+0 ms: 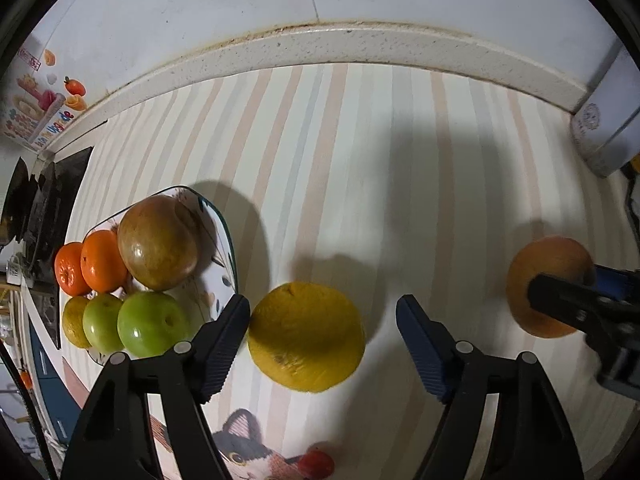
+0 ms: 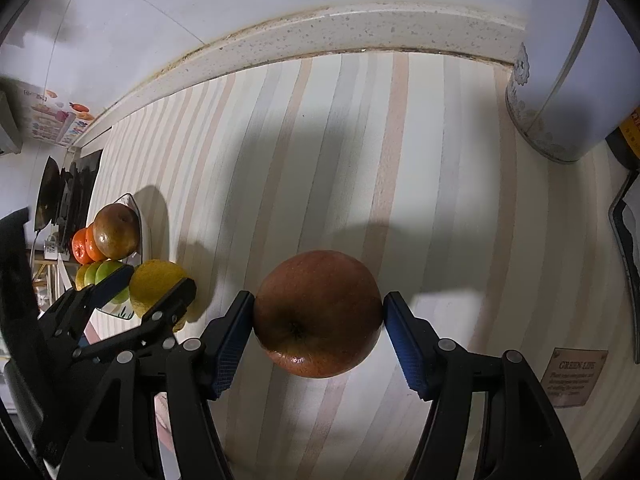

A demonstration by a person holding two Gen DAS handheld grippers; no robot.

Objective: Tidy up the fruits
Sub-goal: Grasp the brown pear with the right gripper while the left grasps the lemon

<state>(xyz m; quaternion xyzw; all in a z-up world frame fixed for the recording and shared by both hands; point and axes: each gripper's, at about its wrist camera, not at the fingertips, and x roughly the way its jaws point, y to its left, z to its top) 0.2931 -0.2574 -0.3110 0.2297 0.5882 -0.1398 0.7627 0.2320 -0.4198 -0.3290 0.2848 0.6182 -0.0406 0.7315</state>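
Yellow citrus fruit (image 1: 306,336) lies on the striped tablecloth (image 1: 360,140) just right of the plate (image 1: 224,248), between the fingers of the left gripper (image 1: 323,332). The left finger touches or nearly touches its rind; the right finger stands clear of it, so the fingers are apart and the fruit is not yet clamped. The red apple (image 2: 318,314) sits between the fingers of the right gripper (image 2: 319,328), both pads against its sides.

Handling, as a judgement: both fruits are round, firm and moderately heavy. The apple skin is smooth and glossy, so it may slip or roll under an off-centre grip. The citrus rind is dimpled and yields slightly. Take each across its widest girth, with moderate force to avoid bruising.

View differences: the left wrist view shows the plate contents clearly, namely two mandarins (image 1: 90,264), a brownish fruit (image 1: 160,242) and green apples (image 1: 136,322), but shows the apple only from one side, with a single right finger across it. The right wrist view shows the apple's stem hollow and both pads on the fruit.
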